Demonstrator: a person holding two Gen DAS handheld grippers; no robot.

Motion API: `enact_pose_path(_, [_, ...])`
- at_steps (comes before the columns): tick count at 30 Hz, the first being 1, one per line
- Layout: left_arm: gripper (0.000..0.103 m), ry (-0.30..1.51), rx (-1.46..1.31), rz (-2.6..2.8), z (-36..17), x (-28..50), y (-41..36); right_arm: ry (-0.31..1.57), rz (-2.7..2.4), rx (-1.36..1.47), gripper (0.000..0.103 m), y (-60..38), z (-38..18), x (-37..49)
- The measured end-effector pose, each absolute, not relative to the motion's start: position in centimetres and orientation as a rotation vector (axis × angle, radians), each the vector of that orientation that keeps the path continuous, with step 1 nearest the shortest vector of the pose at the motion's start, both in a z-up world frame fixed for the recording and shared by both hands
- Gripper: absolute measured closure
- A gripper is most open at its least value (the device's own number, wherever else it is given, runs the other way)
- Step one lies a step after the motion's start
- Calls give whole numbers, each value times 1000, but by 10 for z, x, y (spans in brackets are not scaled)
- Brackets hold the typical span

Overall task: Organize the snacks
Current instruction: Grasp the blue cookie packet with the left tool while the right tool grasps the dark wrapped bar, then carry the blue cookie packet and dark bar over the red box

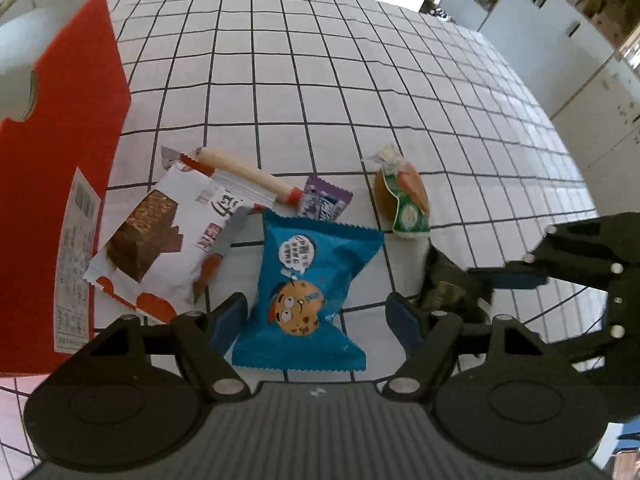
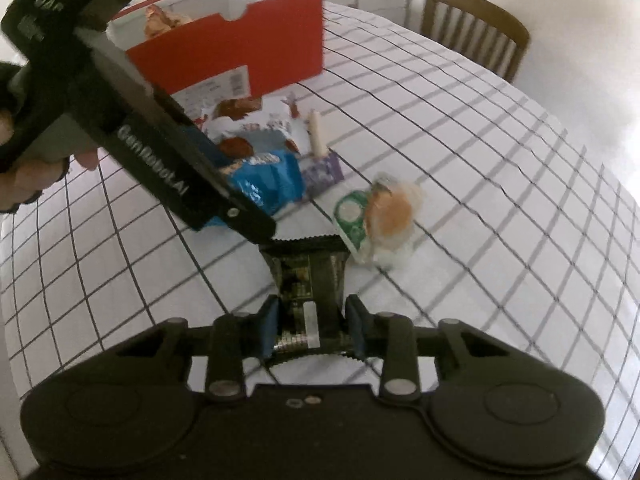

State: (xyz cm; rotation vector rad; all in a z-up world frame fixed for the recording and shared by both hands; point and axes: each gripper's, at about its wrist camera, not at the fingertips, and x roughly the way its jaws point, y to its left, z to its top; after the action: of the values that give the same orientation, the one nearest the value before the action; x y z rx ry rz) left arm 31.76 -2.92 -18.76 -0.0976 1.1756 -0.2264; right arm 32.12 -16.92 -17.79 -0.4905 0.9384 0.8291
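While the right gripper [image 2: 311, 326] pinches a dark snack packet [image 2: 308, 280] between its 2 jaws, low over the checked desk [image 2: 500, 184], the left gripper [image 1: 316, 320] hangs with its jaws spread, the blue cookie packet [image 1: 308, 284] lying between them but not pressed by either pad. The step in hand looks like a double pick: the right side already has its item, the left is lined up on its own.

Just beyond the left jaws, to their left, lies the white brownie wrapper [image 1: 160, 236], with a sausage stick [image 1: 248, 176] and a purple packet [image 1: 324, 202] farther out; ahead and to the right of them sits a green-and-orange wrapped bun [image 1: 404, 196]. Farther to the left stands the red box [image 1: 60, 184], open at the top in the right wrist view, with at least 1 snack showing inside.

Next, the left jaws probably need to close on the blue packet, and the right gripper must lift its dark packet clear and carry it past the left gripper to the box, which appears to be the collecting place.
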Motion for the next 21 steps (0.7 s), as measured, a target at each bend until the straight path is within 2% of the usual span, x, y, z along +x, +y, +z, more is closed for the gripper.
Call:
enact_pose_path(1, [30, 1173, -92, -221, -188, 317, -32, 945, 824, -476, 70, -173, -178, 319])
enact_pose_path(2, [41, 1167, -91, -214, -187, 316, -34, 954, 822, -460, 70, -177, -177, 318])
enact_pose_path(5, [58, 1152, -83, -162, -187, 315, -38, 965, 806, -434, 70, -183, -178, 310])
enact_pose_path(8, [64, 1149, -119, -133, -185, 312, -36, 972, 773, -413, 70, -186, -178, 304])
enact_pose_path(21, [66, 1114, -249, -103, -155, 280, -25, 995, 606, -189, 72, -200, -161, 288])
